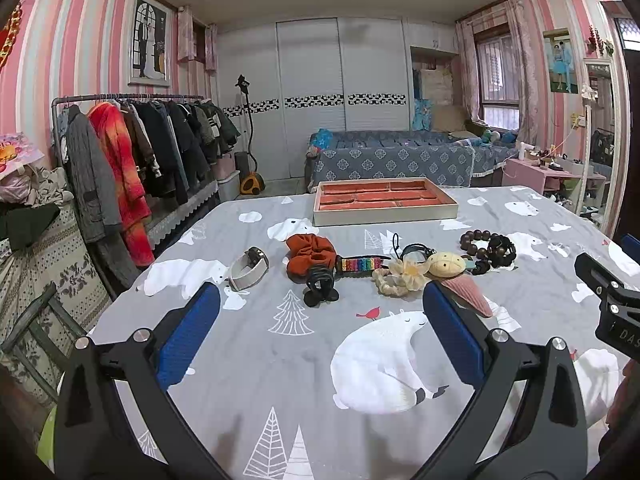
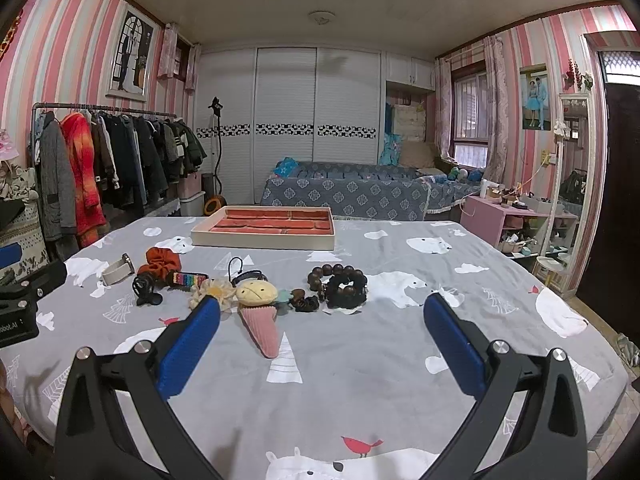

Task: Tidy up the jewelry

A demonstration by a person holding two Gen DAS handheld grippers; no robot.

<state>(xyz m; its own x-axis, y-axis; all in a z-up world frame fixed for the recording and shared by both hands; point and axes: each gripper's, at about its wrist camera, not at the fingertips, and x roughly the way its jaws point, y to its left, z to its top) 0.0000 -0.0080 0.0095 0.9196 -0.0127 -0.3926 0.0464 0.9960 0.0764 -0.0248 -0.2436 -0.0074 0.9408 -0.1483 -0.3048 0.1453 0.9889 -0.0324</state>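
Both grippers, left and right, are hovering spread and empty, nothing picked | jewelry is lying in a loose row mid-bed: watch, scrunchie, bead bracelets | we're guessing the far tray, sitting empty, is their destination.

A clothes rack stands along the striped left wall. White wardrobe doors fill the far wall. A blue-covered sofa stands before them.

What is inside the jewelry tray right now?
The tray shows only bare orange-red lined compartments; no jewelry is visible in them. Its near wall hides the front strip of the floor, so that part cannot be checked.
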